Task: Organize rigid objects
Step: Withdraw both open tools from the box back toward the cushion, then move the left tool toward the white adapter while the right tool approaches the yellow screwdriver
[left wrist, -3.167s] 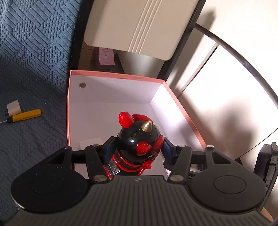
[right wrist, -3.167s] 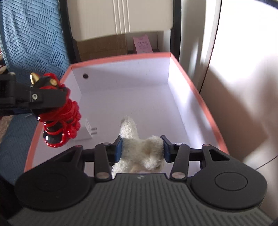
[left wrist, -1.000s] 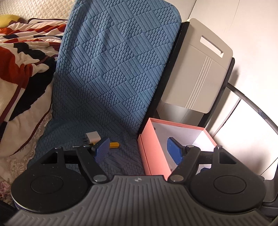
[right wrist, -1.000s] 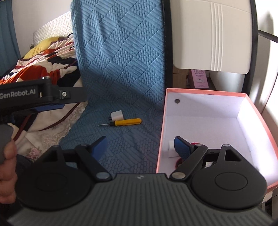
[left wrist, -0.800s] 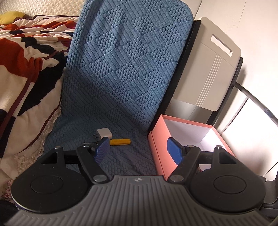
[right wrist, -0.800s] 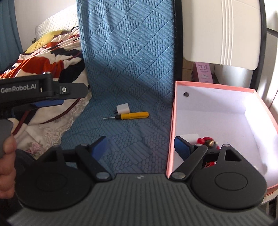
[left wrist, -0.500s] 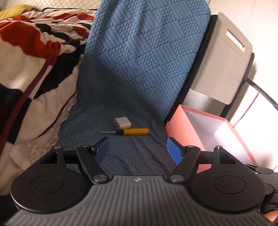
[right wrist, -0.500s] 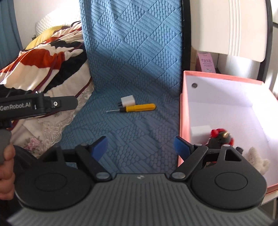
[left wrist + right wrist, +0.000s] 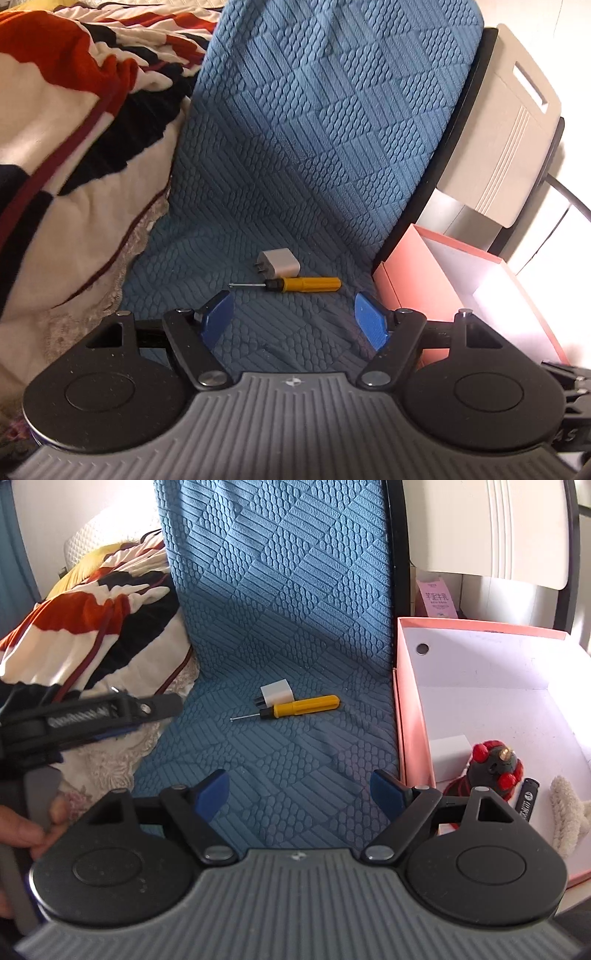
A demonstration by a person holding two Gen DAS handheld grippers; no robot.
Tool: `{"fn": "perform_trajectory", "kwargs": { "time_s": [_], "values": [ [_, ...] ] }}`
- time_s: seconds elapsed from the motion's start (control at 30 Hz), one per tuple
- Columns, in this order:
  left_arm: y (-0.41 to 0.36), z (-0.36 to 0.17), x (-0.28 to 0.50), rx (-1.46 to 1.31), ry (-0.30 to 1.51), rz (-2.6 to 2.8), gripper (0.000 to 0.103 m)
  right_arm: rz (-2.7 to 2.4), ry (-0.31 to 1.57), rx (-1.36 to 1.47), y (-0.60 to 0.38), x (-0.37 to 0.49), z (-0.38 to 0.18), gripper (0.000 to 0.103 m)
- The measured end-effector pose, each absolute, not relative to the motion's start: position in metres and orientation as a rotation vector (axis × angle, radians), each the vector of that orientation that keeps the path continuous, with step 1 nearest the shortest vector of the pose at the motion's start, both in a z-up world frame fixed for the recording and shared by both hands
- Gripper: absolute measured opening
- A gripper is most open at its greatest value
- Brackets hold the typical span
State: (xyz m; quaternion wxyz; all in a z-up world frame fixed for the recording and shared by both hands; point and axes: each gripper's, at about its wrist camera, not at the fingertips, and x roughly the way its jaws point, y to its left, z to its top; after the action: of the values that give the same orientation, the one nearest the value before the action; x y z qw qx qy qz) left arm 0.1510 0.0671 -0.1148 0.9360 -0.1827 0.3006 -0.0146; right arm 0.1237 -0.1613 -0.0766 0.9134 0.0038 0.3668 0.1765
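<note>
Left wrist view: my left gripper [image 9: 293, 319] hangs over the blue quilted cover [image 9: 314, 147], its jaws spread wide with nothing between them. Just beyond its blue pads [image 9: 218, 317] lies the yellow-handled screwdriver [image 9: 291, 284], and the white plug adapter [image 9: 279, 263] touches the screwdriver's far side. The pink box [image 9: 410, 280] stands to the right of the screwdriver, at the cover's edge. In the right wrist view my right gripper [image 9: 299, 794] is likewise wide and empty, on the near side of the screwdriver [image 9: 295, 706]. Inside the box [image 9: 410, 716], right of the screwdriver, lie a red-and-black figurine [image 9: 493, 766], a white block [image 9: 448, 755], a small black stick [image 9: 528, 799] and a fluffy white toy [image 9: 567, 812]. A striped blanket [image 9: 74, 122] lies left of the screwdriver.
</note>
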Motion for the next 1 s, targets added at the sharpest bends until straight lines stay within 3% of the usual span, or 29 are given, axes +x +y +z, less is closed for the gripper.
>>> {"fn": "perform_trajectory", "kwargs": {
  "time_s": [0.33,1.0],
  "values": [
    [0.078,-0.156,0.19,-0.349,0.749,-0.01,0.077,0.367,0.7,0.025,-0.143,0.168,-0.073,0.085],
    [0.103,-0.173,0.285,-0.386,0.806,-0.057,0.077,0.459,0.86,-0.094,-0.118,0.293,-0.123,0.085]
  ]
}}
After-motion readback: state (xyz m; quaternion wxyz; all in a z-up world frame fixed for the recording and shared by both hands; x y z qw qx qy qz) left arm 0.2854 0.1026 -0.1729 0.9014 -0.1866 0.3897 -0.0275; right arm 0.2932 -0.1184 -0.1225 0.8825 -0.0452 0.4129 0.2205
